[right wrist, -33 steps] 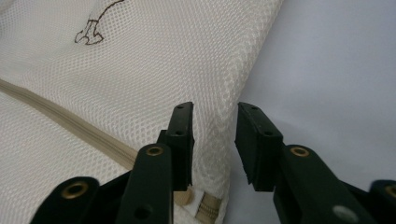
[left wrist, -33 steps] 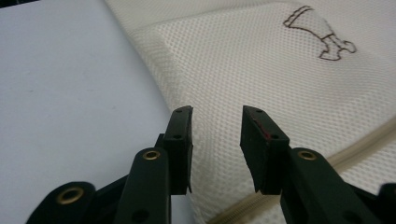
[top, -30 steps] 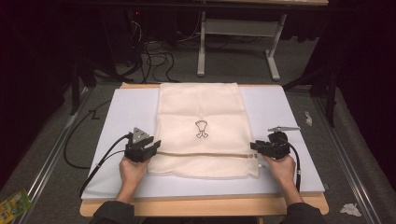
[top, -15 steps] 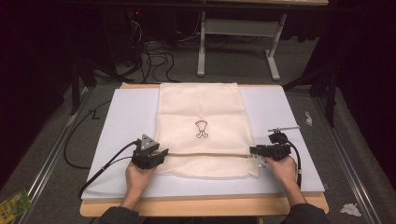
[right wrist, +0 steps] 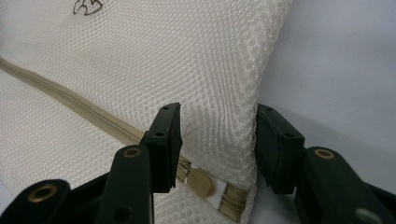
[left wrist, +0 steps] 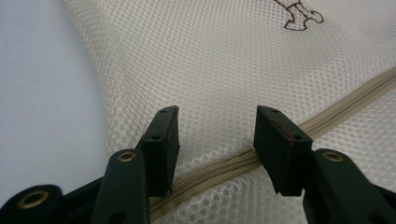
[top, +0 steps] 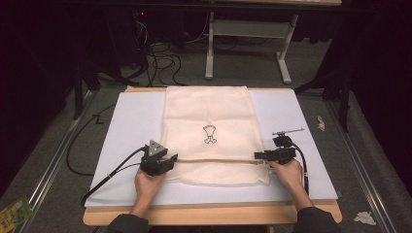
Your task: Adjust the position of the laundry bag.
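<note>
Mesh bag (top: 209, 131): a cream laundry-type bag is seen laid flat along the middle of a white mat (top: 301, 126), its near end toward the person and its far end at the mat's far edge.
Left gripper (top: 167, 160): held at the bag's near-left edge, with jaws standing wide apart astride the zipper (left wrist: 219, 170); nothing is gripped.
Right gripper (top: 260, 155): held at the near-right edge, jaws likewise wide and empty, set either side of the bag's side seam just above the zipper's end.
Zipper pull (right wrist: 201, 182): a tan tab is seen lying just near of the right gripper's jaws, at the zipper's right end, beside a short stretch of open teeth.
Zipper line: a beige band is run straight across the bag from one gripper to the other, and it appears closed along most of its length.
Step in hand: judged to be the taking hold of both ends of the zipper, perhaps to open it.
How it is done well: the mesh beside the tape should be pinched on the left to anchor the bag, and the pull itself caught squarely on the right; loose netting alone would likely slip or bunch.
Logo (top: 210, 134): a small dark outline is printed farther up, at the bag's centre.
Background: a dark floor with cables (top: 155, 53) and a table frame (top: 248, 39) is seen beyond.
</note>
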A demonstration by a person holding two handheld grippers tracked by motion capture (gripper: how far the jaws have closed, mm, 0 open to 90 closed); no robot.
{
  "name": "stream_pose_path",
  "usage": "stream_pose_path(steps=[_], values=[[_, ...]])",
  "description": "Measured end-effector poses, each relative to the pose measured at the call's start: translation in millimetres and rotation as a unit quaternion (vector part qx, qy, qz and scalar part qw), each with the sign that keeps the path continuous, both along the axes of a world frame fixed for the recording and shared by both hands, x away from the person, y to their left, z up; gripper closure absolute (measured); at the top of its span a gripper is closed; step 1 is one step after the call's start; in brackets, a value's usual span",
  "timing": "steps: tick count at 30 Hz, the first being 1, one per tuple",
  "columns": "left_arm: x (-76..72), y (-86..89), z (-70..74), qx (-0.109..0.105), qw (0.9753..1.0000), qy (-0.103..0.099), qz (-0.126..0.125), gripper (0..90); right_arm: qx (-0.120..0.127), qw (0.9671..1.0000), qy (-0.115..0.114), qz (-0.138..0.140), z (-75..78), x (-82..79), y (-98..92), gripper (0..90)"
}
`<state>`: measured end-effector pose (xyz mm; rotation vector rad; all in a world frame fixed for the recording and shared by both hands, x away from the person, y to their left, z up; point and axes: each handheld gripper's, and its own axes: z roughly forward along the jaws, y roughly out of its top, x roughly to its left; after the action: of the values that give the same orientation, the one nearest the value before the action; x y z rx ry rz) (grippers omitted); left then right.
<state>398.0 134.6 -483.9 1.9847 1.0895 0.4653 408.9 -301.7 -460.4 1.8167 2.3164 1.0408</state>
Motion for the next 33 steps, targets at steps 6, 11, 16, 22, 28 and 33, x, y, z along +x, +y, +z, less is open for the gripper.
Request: stream_pose_path(steps=[6, 11, 16, 22, 28, 33], values=[[1.0, -0.8, -1.1, 0.003, 1.0, 0.009, 0.003, 51.0, 0.006, 0.9998, 0.009, 0.015, 0.9, -0.7, 0.1, 57.4], [1.3, -1.5, -1.6, 0.005, 0.9999, 0.009, 0.003, 51.3, 0.014, 0.9996, 0.013, 0.022, 1.4, -2.8, -0.7, 57.9], [1.0, -2.2, -1.8, 0.009, 0.9999, 0.007, 0.004, 51.3, 0.044, 0.9987, 0.006, 0.026, 1.9, 2.3, 7.5, 58.2], [1.0, -2.3, -1.9, 0.009, 0.9999, 0.008, 0.004, 51.4, 0.01, 0.9993, 0.018, 0.032, 0.0, 2.4, 7.0, 59.8], [1.1, -2.9, -2.1, 0.011, 0.9999, 0.007, 0.005, 51.4, 0.009, 0.9991, 0.017, 0.037, -1.2, 5.0, 12.9, 63.2], [1.0, -3.0, -1.9, 0.012, 0.9999, 0.007, 0.005, 51.4, -0.006, 0.9988, 0.012, 0.046, -1.2, 6.9, 16.6, 80.7]])
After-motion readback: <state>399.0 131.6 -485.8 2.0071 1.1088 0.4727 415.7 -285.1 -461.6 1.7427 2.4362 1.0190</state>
